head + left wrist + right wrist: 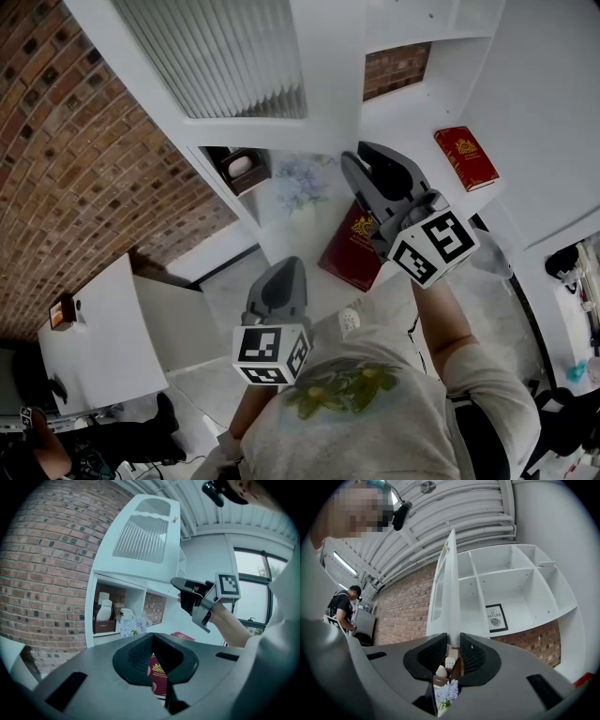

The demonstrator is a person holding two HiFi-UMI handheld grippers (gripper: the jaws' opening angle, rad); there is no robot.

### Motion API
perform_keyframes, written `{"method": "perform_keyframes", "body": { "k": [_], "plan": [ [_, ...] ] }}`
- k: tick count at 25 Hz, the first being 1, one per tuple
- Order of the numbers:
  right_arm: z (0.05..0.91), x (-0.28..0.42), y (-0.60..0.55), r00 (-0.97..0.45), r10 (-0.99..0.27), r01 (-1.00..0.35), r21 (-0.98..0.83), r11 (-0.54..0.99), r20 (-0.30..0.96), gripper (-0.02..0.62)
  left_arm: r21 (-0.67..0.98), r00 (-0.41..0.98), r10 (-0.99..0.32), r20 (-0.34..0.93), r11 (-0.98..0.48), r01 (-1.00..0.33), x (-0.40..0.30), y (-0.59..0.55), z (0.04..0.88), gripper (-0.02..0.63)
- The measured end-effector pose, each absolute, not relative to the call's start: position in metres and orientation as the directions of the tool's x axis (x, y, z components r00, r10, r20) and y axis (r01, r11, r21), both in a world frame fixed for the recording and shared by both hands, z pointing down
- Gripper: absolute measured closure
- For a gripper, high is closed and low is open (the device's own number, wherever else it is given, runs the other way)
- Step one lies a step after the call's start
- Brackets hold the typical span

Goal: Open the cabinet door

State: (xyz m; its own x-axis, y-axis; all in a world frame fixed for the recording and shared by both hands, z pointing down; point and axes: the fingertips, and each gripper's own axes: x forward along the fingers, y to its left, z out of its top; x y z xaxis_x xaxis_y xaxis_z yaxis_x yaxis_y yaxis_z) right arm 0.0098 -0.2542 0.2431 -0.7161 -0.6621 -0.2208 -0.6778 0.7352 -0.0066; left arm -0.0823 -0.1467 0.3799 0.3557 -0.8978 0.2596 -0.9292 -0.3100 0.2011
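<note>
Right claw grips cabinet door, red book beneath.

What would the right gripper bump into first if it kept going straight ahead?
The white cabinet door. Its edge already sits between the jaws of the right gripper, which look closed on it, so going further would press into the door straight away.
</note>
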Motion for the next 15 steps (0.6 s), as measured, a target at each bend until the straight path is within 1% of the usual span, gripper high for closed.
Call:
{"method": "perform_keyframes", "body": {
  "k": [15],
  "plan": [
    [0.245, 0.004, -0.225, -0.723, -0.653, -0.669, -0.007, 0.743, -0.223, 0.509, 0.195, 0.369, -0.895, 0.251, -0.326, -0.925, -0.083, -0.126, 0.377, 0.597]
  ]
}}
